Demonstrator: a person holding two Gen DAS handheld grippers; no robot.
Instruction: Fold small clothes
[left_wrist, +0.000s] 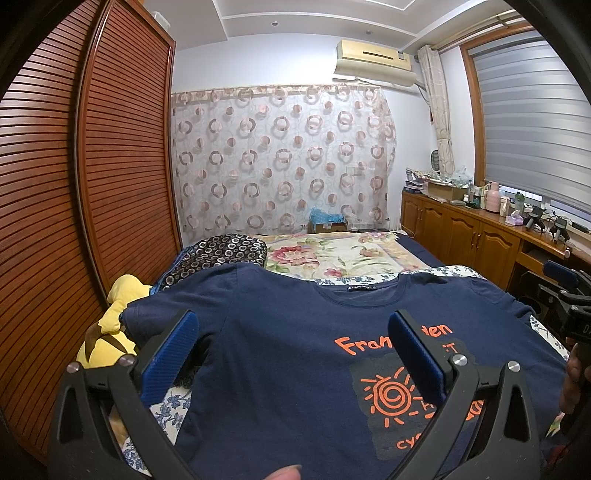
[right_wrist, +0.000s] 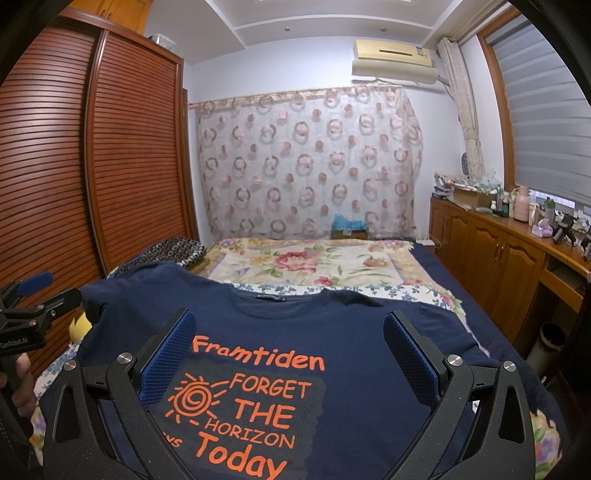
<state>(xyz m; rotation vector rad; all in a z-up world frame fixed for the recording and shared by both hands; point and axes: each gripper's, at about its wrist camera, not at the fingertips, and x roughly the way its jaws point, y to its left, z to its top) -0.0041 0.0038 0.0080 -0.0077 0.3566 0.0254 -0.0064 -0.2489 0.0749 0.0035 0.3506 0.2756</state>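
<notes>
- On the bed's near end lies the navy T-shirt (right_wrist: 332, 354), spread flat and face up, neckline away from me and its orange print readable, which I take to be the starting layout for a fold.
- My left gripper (left_wrist: 291, 354) hangs above the shirt's left half with its blue pads spread wide and nothing between them.
- My right gripper (right_wrist: 290, 354) hovers over the chest print, equally wide apart and empty; I judge both are poised to drop onto the fabric.
- Neither claw appears to touch the cloth, though the fisheye makes height hard to read.
- Beside the left sleeve sits a yellow plush toy (left_wrist: 110, 332), near enough to snag a sweep.
- Beyond the collar lie a floral quilt (right_wrist: 306, 262) and a ring-patterned pillow (left_wrist: 225, 251).
</notes>
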